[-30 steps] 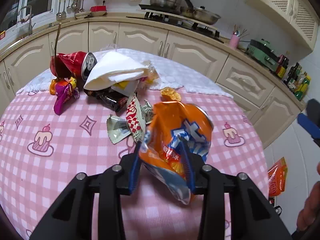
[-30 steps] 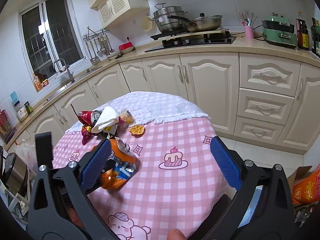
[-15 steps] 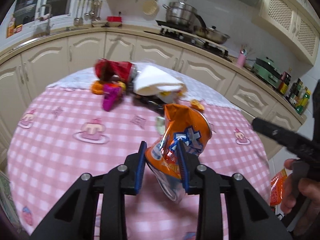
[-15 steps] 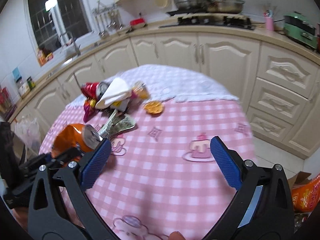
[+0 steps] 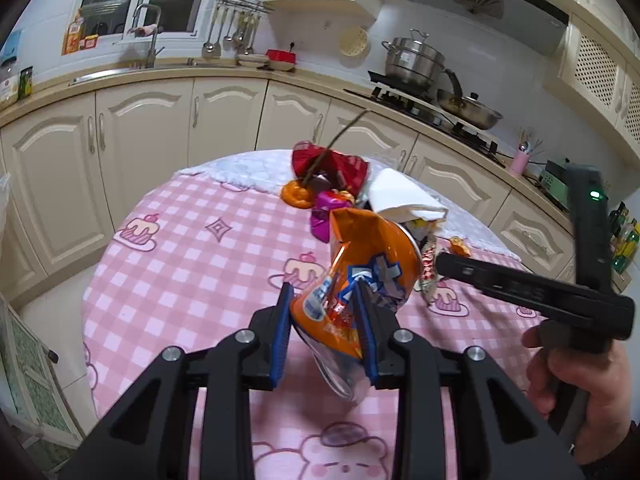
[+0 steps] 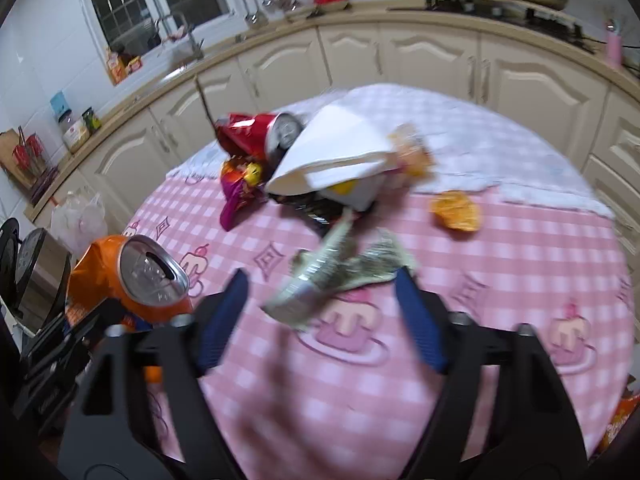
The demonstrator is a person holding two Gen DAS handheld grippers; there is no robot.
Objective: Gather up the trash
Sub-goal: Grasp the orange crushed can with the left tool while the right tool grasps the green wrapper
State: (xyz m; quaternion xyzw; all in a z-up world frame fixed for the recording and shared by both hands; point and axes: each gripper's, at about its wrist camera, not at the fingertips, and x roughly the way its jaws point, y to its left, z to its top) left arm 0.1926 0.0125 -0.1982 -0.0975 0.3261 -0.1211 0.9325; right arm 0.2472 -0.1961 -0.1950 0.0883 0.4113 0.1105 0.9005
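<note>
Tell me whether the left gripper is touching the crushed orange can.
Touching. The left wrist view shows the left gripper with both blue pads pressed against the orange can, held above the tablecloth.

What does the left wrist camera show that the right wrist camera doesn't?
Left only: the left gripper clamped on the orange can's crumpled body, and a hand holding the right gripper's handle. Right only: the right gripper, its jaws just been closing, pads either side of a silver wrapper without pressing it. Both: the can, red can, white napkin.

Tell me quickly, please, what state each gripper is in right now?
Left gripper: shut on the crushed orange can.
Right gripper: open, jaws just been closing toward the silver wrapper, not yet gripping.
</note>
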